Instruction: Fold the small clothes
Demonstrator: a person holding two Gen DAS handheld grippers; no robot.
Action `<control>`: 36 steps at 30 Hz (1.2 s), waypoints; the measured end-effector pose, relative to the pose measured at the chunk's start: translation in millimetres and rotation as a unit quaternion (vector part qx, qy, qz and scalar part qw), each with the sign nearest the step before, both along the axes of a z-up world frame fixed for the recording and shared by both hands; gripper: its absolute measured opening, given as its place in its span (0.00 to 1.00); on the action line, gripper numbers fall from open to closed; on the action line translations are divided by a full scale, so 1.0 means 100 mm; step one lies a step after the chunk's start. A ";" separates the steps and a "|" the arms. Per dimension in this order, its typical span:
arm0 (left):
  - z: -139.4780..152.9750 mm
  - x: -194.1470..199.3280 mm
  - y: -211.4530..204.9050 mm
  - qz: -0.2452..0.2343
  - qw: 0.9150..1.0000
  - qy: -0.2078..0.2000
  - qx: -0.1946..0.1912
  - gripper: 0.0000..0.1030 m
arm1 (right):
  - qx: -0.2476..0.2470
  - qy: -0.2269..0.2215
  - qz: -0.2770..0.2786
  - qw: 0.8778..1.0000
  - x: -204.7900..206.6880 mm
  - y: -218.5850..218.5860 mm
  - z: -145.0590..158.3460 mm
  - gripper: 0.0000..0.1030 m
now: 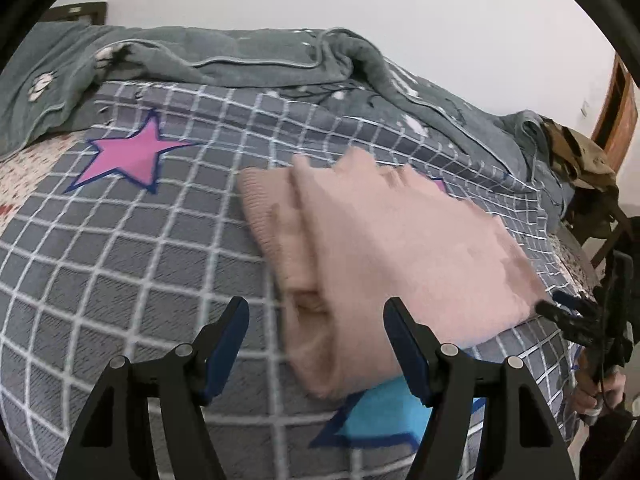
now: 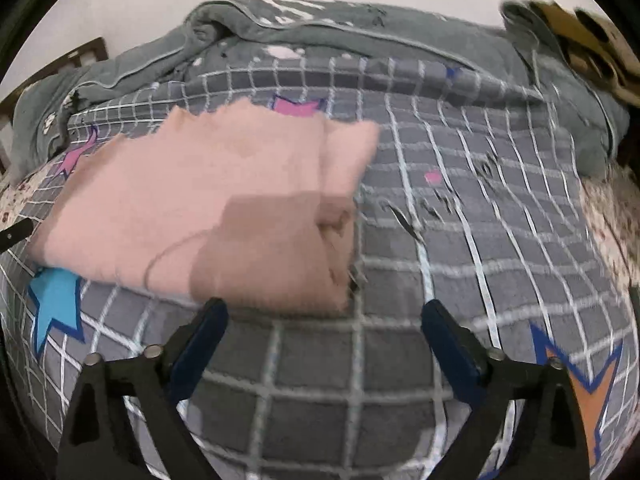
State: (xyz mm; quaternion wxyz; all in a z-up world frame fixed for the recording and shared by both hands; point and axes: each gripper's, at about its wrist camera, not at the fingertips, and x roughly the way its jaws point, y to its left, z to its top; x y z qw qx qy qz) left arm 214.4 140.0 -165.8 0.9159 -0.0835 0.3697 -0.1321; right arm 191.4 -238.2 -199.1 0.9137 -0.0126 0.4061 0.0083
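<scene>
A pink knit garment (image 1: 384, 248) lies folded on the grey checked bedspread (image 1: 120, 264). My left gripper (image 1: 316, 312) is open and empty, its fingers standing just above the garment's near end. In the right wrist view the same garment (image 2: 208, 200) lies left of centre, with a folded part on top near its front edge. My right gripper (image 2: 324, 316) is open and empty, just in front of that edge and not touching it. The right gripper also shows in the left wrist view (image 1: 576, 316) at the garment's right corner.
A rumpled grey-green blanket (image 1: 224, 56) lies along the back of the bed. Pink (image 1: 132, 156), blue (image 1: 384, 416) and orange (image 2: 592, 396) stars are printed on the bedspread. A camouflage cloth (image 1: 580, 152) hangs on a wooden frame at the right.
</scene>
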 end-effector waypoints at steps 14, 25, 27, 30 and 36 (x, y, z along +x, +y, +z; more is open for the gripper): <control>-0.24 0.39 -0.10 0.012 0.999 0.046 -0.011 0.34 | 0.048 0.009 -0.015 0.999 0.40 -0.07 -0.19 0.57; -0.28 0.54 -0.09 0.030 0.996 0.073 -0.028 0.55 | 0.072 0.032 -0.021 0.997 0.63 -0.08 -0.18 0.73; -0.29 0.60 -0.11 0.034 0.996 0.076 -0.029 0.55 | 0.081 0.033 -0.023 0.996 0.70 -0.07 -0.18 0.68; -0.30 0.65 -0.12 0.028 0.996 0.082 -0.032 0.36 | 0.096 0.021 -0.008 0.995 0.74 -0.04 -0.18 0.46; -0.20 0.63 -0.12 0.032 0.996 0.077 -0.042 0.22 | 0.136 0.007 -0.002 0.991 0.70 -0.11 -0.13 0.20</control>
